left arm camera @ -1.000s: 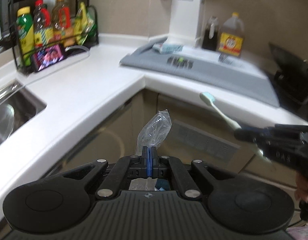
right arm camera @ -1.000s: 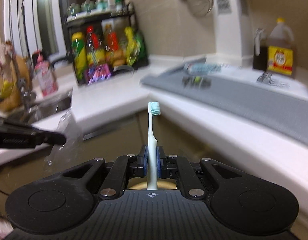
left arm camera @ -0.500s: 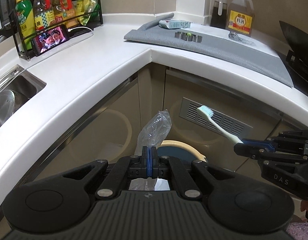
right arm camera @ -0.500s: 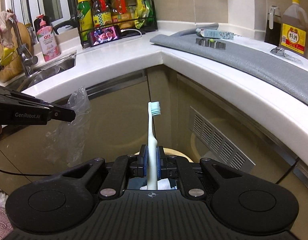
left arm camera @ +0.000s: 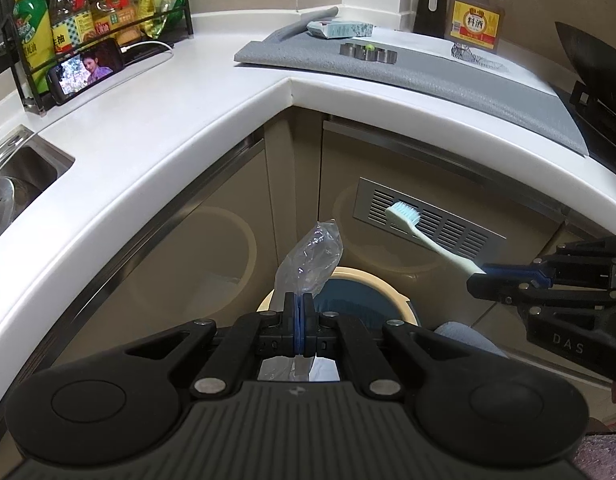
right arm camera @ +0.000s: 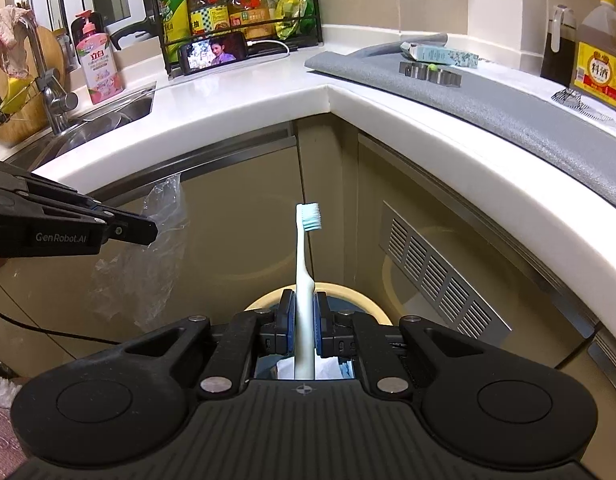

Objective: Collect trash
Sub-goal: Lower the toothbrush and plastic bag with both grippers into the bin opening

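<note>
My left gripper [left arm camera: 298,300] is shut on a crumpled clear plastic bag [left arm camera: 310,261] that sticks up from its jaws. In the right wrist view the same left gripper [right arm camera: 150,230] enters from the left with the plastic bag [right arm camera: 148,264] hanging from it. My right gripper [right arm camera: 304,312] is shut on the handle of a pale green toothbrush [right arm camera: 305,264], bristles upward. From the left wrist view the right gripper [left arm camera: 478,278] comes in from the right, the toothbrush [left arm camera: 424,236] pointing up-left. A round trash bin [left arm camera: 382,300] with a cream rim sits on the floor just below both grippers, seen again as the bin [right arm camera: 360,298].
A white corner countertop [left arm camera: 188,120] curves above the bin, with beige cabinet doors and a vent grille [left arm camera: 428,220] below it. On top lie a grey mat [left arm camera: 428,72], a bottle rack [right arm camera: 236,8], a phone [right arm camera: 212,54] and a sink [right arm camera: 108,116].
Both grippers have sunk from counter height to in front of the cabinets, and the bin has come into view beneath them. Their grips on the bag and the toothbrush are unchanged.
</note>
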{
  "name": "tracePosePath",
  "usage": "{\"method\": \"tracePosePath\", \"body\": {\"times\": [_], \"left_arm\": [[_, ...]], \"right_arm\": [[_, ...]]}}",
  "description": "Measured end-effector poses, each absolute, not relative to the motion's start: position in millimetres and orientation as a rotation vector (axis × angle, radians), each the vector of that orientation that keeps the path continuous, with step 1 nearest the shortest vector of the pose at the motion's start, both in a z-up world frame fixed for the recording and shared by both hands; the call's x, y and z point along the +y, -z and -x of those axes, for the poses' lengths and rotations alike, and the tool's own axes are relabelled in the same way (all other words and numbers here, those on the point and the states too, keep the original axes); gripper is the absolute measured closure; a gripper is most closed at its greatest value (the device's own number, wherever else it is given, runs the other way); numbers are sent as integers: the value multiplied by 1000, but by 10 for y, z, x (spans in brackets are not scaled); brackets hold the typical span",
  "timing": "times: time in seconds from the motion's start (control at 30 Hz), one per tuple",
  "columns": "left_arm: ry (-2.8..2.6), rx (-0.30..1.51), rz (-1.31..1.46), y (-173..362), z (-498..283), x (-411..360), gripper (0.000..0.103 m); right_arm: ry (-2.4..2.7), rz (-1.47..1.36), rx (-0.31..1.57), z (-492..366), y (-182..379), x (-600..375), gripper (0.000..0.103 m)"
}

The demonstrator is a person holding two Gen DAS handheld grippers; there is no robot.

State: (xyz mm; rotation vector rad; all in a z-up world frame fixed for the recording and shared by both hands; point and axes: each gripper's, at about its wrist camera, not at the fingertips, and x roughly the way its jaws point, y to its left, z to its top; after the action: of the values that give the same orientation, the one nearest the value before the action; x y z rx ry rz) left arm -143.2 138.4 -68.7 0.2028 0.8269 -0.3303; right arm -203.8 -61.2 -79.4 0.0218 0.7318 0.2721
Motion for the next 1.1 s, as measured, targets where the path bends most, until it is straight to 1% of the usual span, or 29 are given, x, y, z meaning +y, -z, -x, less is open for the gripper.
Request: {"method": "tracePosePath", "body": {"times": [0.27,1.1], "left_arm": [[328,836,-214,719,1413,1361,103],[335,878,-223,820,1288,1297,103]], "right_arm": [[-279,-62,806,1908,962,-608,93],[-289,-70,848,1814,1076,-560,93]]}}
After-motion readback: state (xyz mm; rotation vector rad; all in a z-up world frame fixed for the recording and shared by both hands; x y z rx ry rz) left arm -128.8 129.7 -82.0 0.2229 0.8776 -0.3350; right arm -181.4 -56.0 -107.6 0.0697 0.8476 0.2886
